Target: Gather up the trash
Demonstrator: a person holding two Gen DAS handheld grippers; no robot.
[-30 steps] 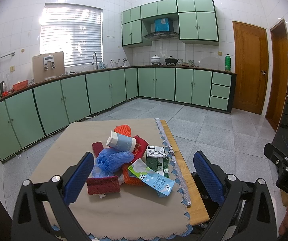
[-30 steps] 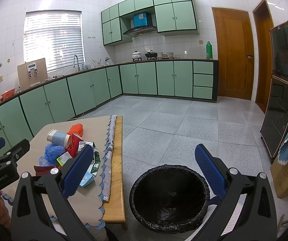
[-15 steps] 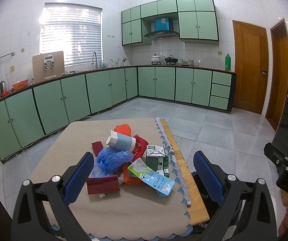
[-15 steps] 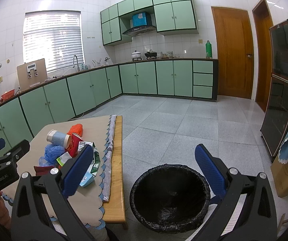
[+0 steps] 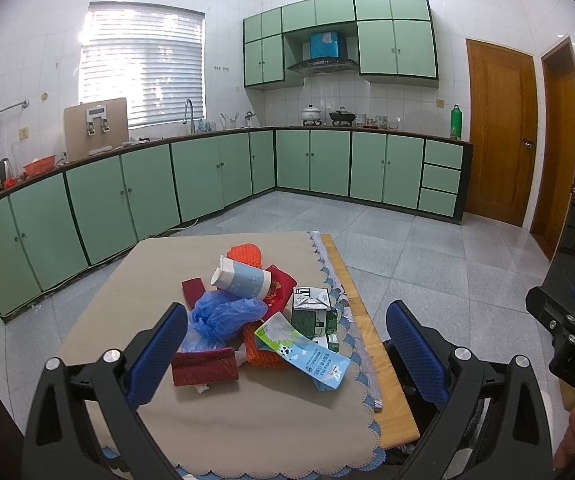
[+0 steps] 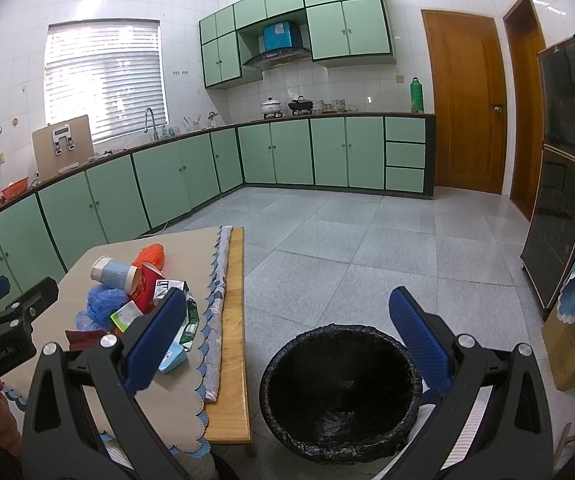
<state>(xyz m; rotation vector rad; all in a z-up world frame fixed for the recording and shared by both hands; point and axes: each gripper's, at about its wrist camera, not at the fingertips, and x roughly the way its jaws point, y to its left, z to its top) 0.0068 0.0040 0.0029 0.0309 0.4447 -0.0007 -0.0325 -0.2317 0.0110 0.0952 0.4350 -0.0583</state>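
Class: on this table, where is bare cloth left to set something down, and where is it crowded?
The beige tablecloth is bare between the trash pile and its near scalloped edge, also along the far and left sides. The middle is crowded: light blue paper cup, crumpled blue plastic bag, green milk carton.

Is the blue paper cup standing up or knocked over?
Knocked over. The blue paper cup lies on its side atop the trash pile, its open mouth facing left, resting against the red packet.
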